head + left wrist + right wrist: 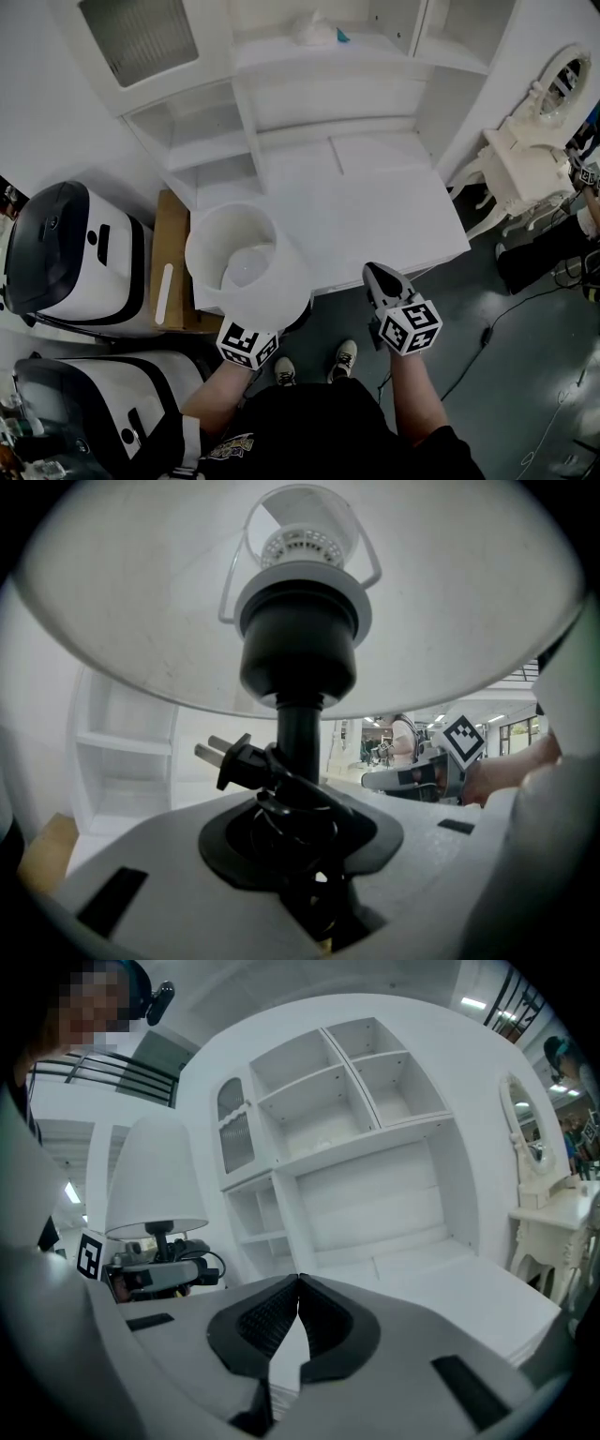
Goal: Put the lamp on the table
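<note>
Lamp (248, 262) is held up at the front left corner of the white table (394, 206). Left gripper (300, 832) is clamped on its black stem (298, 728), where the cord (281, 794) is coiled. Right gripper (298, 1321): jaws together, nothing in them.

Judgement: light but top-heavy; the thin shade (131, 602) likely dents. The stem is the 1 firm hold.

Base is hidden in all 3 views. Plug (230, 758) juts out beside the stem.
</note>
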A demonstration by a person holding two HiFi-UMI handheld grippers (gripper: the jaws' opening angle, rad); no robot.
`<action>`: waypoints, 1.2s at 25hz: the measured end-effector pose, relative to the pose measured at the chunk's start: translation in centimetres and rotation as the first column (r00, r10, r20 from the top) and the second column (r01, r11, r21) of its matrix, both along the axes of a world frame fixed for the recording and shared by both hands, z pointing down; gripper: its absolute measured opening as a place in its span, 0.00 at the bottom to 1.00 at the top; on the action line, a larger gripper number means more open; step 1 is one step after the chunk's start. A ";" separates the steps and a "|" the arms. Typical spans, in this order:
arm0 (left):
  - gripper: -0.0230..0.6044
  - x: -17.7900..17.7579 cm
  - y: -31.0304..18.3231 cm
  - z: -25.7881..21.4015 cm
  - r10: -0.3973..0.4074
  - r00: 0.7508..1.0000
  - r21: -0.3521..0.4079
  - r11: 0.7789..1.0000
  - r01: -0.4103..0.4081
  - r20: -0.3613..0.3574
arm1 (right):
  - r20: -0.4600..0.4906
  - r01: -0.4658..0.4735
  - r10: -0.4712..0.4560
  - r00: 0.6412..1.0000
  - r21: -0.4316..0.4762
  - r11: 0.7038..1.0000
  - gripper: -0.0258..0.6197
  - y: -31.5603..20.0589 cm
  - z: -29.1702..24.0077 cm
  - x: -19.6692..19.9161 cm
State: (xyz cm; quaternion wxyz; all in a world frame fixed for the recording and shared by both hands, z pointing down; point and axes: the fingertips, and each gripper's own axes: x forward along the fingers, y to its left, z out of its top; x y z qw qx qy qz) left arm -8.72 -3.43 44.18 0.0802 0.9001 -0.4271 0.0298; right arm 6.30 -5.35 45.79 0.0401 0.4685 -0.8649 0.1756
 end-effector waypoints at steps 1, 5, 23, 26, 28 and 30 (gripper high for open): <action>0.23 0.5 -0.2 0.0 -0.003 1.000 0.002 1.000 0.003 0.004 | 0.001 0.005 -0.005 1.000 0.000 1.000 0.08 -0.3 0.0 0.4; 0.23 2.2 -1.2 0.1 -0.019 1.000 0.008 1.000 0.019 0.017 | 0.000 0.025 -0.025 1.000 0.003 1.000 0.08 -1.5 0.0 1.9; 0.23 7.9 -4.5 1.0 -0.155 0.988 0.004 0.988 0.155 0.029 | 0.011 0.150 -0.150 0.989 -0.010 0.989 0.08 -6.0 1.1 7.8; 0.23 8.7 -4.6 0.9 -0.177 0.984 0.006 0.984 0.177 0.038 | 0.018 0.174 -0.173 0.985 -0.008 0.985 0.08 -6.5 0.9 8.4; 0.23 9.0 -4.7 0.7 -0.190 0.981 0.005 0.982 0.190 0.041 | 0.024 0.185 -0.185 0.982 -0.005 0.983 0.08 -6.8 0.7 8.8; 0.23 9.4 -4.8 0.7 -0.201 0.979 0.004 0.980 0.201 0.046 | 0.028 0.195 -0.195 0.980 -0.002 0.981 0.08 -6.9 0.5 9.2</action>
